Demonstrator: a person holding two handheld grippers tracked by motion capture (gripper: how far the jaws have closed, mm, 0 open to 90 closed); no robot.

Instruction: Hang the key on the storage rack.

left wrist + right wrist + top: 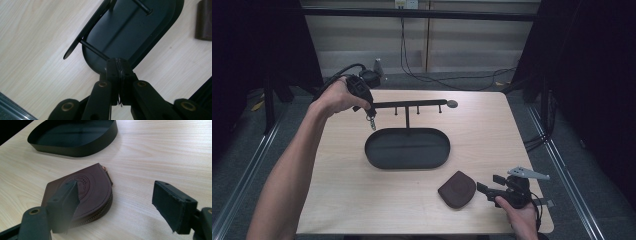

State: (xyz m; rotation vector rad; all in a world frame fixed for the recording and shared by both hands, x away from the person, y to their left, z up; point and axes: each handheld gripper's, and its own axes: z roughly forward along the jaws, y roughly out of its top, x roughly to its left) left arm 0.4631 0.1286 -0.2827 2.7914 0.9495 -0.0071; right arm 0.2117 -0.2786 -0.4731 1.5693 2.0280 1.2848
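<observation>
a light wooden table (492,135) seen from above, with a person's two forearms reaching in from the near edge, each hand holding a two-jaw gripper. at the centre stands a black organiser stand: an oval tray (377,155) with an upright post carrying a horizontal bar (412,104) fitted with short hanging pegs. the left gripper (368,111) is raised at the far left end of that bar, its jaws clamped together on a small metal key ring (372,122) that dangles below them, just beside the bar's end; in the left gripper view the jaws are pressed tight with a sliver of metal between them. near the front right, a brown leather zip pouch (85,192) lies flat on the table. the right gripper (487,186) rests low just to its right, jaws spread wide and holding nothing, one jaw over the pouch's edge. the step in hand looks like hanging the key ring on a peg; next the ring must be lined up over a peg and lowered before letting go
</observation>
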